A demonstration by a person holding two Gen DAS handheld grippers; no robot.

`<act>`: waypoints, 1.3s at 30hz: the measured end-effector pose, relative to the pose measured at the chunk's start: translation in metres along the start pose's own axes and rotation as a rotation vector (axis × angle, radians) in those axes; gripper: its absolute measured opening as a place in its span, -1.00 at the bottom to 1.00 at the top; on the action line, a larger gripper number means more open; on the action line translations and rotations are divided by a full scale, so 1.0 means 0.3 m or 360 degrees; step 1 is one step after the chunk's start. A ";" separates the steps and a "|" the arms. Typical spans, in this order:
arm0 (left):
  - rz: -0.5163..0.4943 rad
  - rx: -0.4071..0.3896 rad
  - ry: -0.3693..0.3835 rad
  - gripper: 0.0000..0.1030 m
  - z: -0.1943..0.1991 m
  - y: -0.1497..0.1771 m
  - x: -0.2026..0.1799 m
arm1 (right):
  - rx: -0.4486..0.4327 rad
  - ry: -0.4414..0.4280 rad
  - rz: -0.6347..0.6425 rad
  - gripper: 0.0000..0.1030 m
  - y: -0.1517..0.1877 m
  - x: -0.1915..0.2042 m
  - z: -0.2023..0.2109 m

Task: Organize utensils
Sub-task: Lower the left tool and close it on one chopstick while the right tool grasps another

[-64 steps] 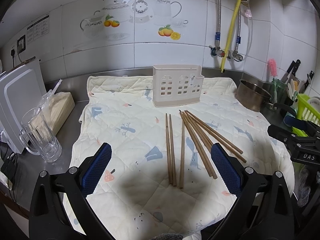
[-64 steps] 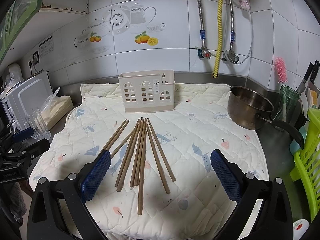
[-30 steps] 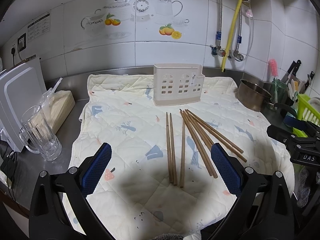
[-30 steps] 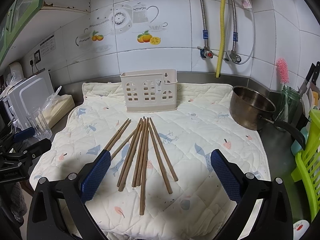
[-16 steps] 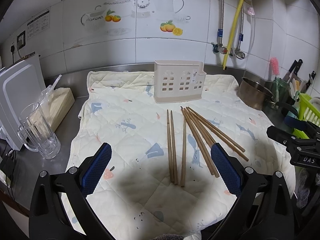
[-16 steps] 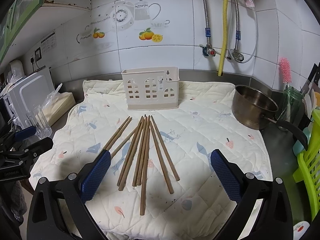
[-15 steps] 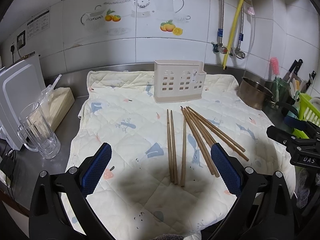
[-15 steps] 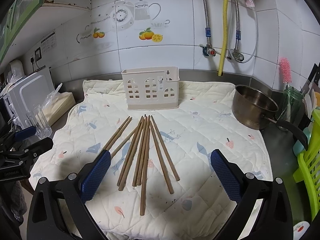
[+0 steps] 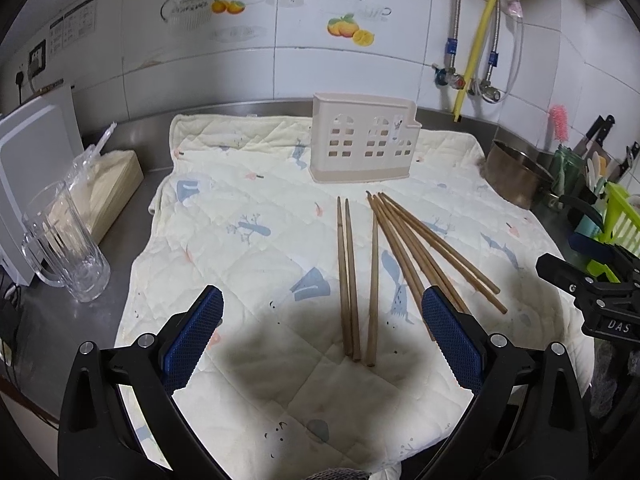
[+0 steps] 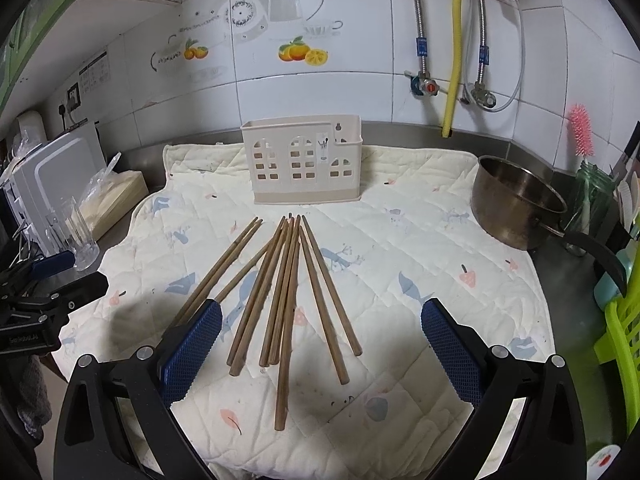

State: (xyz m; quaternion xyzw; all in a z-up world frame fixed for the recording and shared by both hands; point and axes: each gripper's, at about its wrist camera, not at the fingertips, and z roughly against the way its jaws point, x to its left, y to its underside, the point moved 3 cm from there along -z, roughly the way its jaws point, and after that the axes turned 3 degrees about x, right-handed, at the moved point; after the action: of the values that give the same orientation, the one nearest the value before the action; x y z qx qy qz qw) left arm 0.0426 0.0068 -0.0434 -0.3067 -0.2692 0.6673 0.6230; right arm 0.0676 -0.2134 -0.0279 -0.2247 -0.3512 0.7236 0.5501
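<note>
Several brown wooden chopsticks point(image 9: 374, 272) lie fanned on a cream quilted mat point(image 9: 240, 248), tips toward a beige plastic utensil holder point(image 9: 362, 138) standing upright at the mat's back. In the right wrist view the chopsticks point(image 10: 286, 292) lie in front of the holder point(image 10: 306, 166). My left gripper point(image 9: 322, 332) is open and empty, above the near ends of the chopsticks. My right gripper point(image 10: 320, 340) is open and empty, also over their near ends. Each gripper shows at the edge of the other's view.
A glass mug point(image 9: 66, 248) and a wrapped pale block point(image 9: 108, 188) stand left of the mat. A metal saucepan point(image 10: 518, 208) sits at the right, with a green rack point(image 10: 624, 344), a jar with a pink brush point(image 10: 582, 136) and knives beyond. Tiled wall and pipes behind.
Both grippers have moved a little forward and down toward the chopsticks; the holder and chopsticks look slightly nearer. Nothing has been grasped and the jaws stay open.
</note>
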 end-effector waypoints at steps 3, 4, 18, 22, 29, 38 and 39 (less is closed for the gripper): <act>0.0017 0.0032 -0.0004 0.90 -0.020 0.005 0.006 | 0.0014 -0.0004 0.0000 0.88 0.003 -0.003 -0.015; 0.0025 0.0047 -0.0002 0.90 -0.031 0.007 0.009 | 0.0018 -0.0005 -0.0001 0.88 0.005 -0.005 -0.020; 0.0111 0.0197 0.0048 0.88 -0.139 0.029 0.039 | 0.0085 -0.0031 0.0018 0.85 0.040 -0.023 -0.100; 0.0115 0.0215 0.0062 0.74 -0.156 0.034 0.050 | 0.0116 -0.0039 0.0022 0.63 0.057 -0.033 -0.127; 0.0163 0.0270 0.0102 0.52 -0.193 0.050 0.073 | 0.0180 -0.0046 -0.0011 0.38 0.085 -0.081 -0.176; 0.0161 0.0299 0.0104 0.40 -0.218 0.063 0.077 | 0.0239 -0.0104 -0.0023 -0.05 0.090 -0.107 -0.249; 0.0161 0.0300 0.0106 0.38 -0.218 0.063 0.077 | 0.0244 -0.0125 -0.0026 -0.13 0.088 -0.108 -0.259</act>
State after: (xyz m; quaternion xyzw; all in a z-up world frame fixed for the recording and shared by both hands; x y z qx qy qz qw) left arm 0.0780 0.0268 -0.1028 -0.2822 -0.1686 0.7096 0.6232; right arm 0.1155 -0.2278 -0.1003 -0.1506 -0.3179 0.7520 0.5574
